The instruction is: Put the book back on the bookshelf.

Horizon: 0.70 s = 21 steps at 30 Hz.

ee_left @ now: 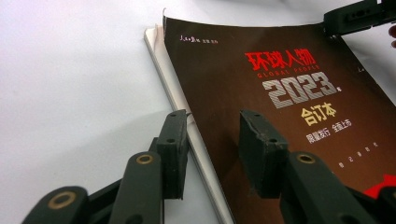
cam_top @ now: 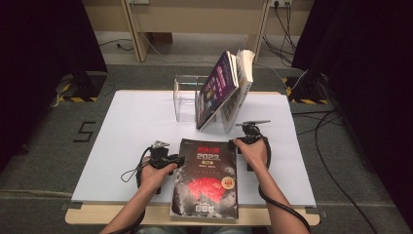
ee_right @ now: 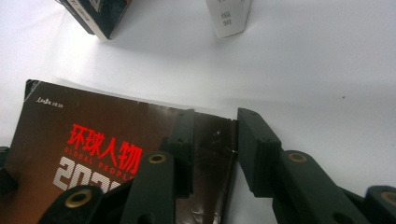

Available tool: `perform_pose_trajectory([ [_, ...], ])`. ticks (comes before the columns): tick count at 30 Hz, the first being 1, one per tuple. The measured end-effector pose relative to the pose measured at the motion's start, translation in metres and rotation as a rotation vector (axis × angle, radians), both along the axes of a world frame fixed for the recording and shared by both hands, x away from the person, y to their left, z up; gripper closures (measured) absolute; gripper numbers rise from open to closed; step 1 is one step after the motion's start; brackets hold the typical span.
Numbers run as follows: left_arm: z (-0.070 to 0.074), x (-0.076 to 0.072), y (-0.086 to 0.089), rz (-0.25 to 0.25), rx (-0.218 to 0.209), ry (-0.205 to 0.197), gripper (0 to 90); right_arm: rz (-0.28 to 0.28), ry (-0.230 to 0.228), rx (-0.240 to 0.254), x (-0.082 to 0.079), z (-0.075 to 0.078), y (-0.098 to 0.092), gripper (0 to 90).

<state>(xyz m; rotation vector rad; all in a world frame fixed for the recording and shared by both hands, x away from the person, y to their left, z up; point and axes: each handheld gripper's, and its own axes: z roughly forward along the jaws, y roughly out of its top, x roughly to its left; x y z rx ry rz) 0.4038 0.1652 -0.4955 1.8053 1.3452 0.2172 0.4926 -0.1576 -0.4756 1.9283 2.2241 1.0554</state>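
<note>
High view: both grippers (cam_top: 171, 159) (cam_top: 242, 141) flank book (cam_top: 207, 178).

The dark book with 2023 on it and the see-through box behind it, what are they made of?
The dark book: probably paper, with a glossy cover; it reflects light and shows white creases at its corner. The see-through box: likely clear plastic or acrylic, since the table shows through it.

A clear acrylic box (cam_top: 187, 100) stands toward the far edge of the white tabletop (cam_top: 131, 126), and two books lean against it: a dark-covered book (cam_top: 216, 90) in front and a pale-covered book (cam_top: 241, 87) just behind, both tilted. Beyond the table, black cables (cam_top: 285, 29) trail across the grey floor (cam_top: 48, 146), which bears a black mark (cam_top: 85, 131).
</note>
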Motion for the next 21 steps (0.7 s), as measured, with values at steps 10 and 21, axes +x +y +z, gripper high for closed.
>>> perform_pose_trajectory([
  [10, 0.000, 0.000, 0.000, -0.002, 0.001, -0.001, 61.8, 0.015, -0.030, -0.069, -0.001, 0.003, 0.004, 86.3],
  [21, 0.000, -0.001, 0.004, -0.014, -0.012, -0.009, 60.0, 0.022, -0.134, 0.013, -0.015, 0.026, 0.003, 88.1],
])
